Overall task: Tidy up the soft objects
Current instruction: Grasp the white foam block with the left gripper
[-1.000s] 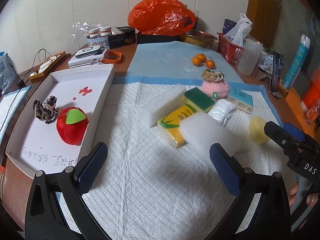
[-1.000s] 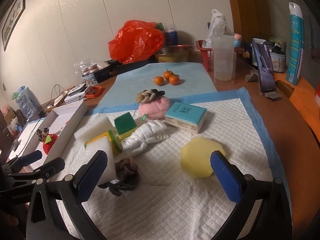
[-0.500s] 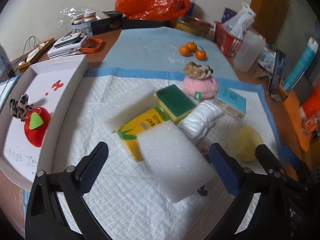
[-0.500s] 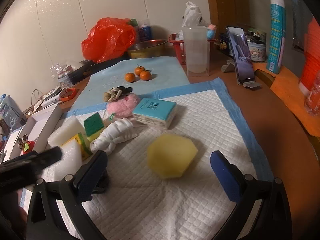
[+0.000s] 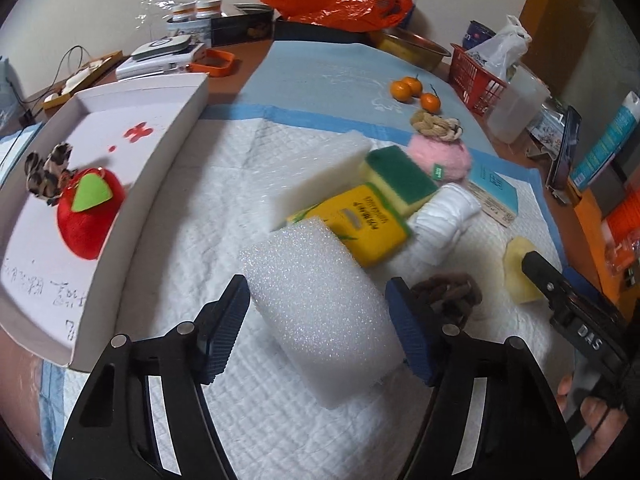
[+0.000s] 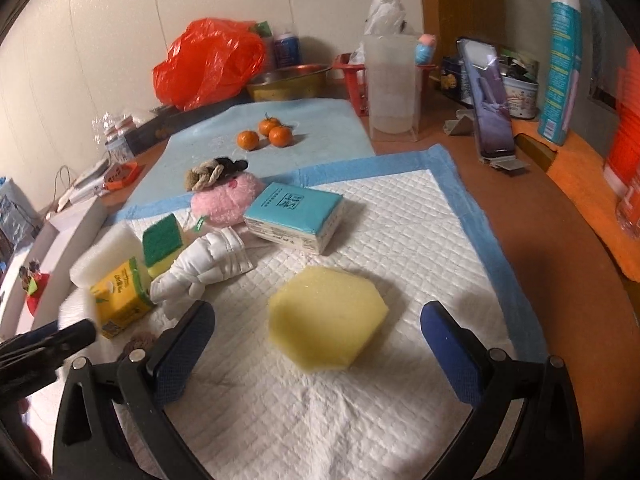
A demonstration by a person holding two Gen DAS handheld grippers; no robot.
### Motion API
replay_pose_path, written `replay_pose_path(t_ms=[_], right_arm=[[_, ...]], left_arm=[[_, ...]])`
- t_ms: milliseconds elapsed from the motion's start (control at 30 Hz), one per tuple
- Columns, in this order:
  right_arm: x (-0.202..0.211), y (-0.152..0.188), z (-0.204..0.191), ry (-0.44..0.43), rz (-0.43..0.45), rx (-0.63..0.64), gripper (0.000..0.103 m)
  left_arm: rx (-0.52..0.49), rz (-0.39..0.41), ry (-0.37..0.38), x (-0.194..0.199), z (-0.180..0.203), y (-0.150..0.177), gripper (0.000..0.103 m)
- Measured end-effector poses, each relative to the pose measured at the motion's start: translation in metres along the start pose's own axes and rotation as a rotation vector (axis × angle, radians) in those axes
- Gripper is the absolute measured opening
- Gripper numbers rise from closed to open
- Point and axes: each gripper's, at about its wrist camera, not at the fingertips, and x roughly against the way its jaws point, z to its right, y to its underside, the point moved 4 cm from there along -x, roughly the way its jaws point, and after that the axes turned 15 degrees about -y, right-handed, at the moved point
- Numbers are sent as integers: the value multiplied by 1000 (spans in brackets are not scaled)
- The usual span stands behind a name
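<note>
A white foam block (image 5: 320,312) lies on the quilted white pad (image 5: 208,216), between the fingers of my left gripper (image 5: 317,284). Its jaws are closing, and the pads stand at the block's sides without clearly pressing it. My right gripper (image 6: 318,320) is open, low over the pad, with a yellow hexagonal sponge (image 6: 326,320) between its fingertips, untouched. A white tray (image 5: 188,120) at the left holds a red apple plush (image 5: 86,220) and a leopard scrunchie (image 5: 46,172). Beyond the block lie a yellow tissue pack (image 5: 360,224), a green sponge (image 5: 400,176) and a brown braided scrunchie (image 5: 452,292).
Further soft things lie on the pad: a second white foam slab (image 5: 332,168), a rolled white cloth (image 6: 208,264), a pink plush (image 6: 226,200), a teal tissue pack (image 6: 292,216). Three oranges (image 6: 264,132), a plastic jug (image 6: 394,84) and a phone on a stand (image 6: 490,100) stand behind.
My left gripper has come forward and down over the white foam block, and its jaws have narrowed around it. My right gripper has drawn closer to the yellow sponge, still open.
</note>
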Motion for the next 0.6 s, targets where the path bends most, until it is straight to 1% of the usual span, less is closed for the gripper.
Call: replay_pose_path(t_ms=[100,200,267,433,467,500,600], right_arm=[[-14,0,-7,-5,-26,32,103],[-24,5,-8,1,-57,40,97],[-24,6,-7,6,-49,45,94],[-18,5,-5,23,-29,56,66],[-18,5,-3,24,-30,55,64],[-18,5,-1,25,-30,52,59],[-16,5,3,18,-27,44,59]], left_arm=[[-4,10,-14,3,-6,3,71],[4,13,-14,6,-12,5,71],[14,8,-13,6,-15,6,71],[66,-22,-1,4,-26,8,71],[74,-27,2,4,-27,9,71],[82,-32,7,4,-28,9,71],[91,-36,21,5,-28,9,71]])
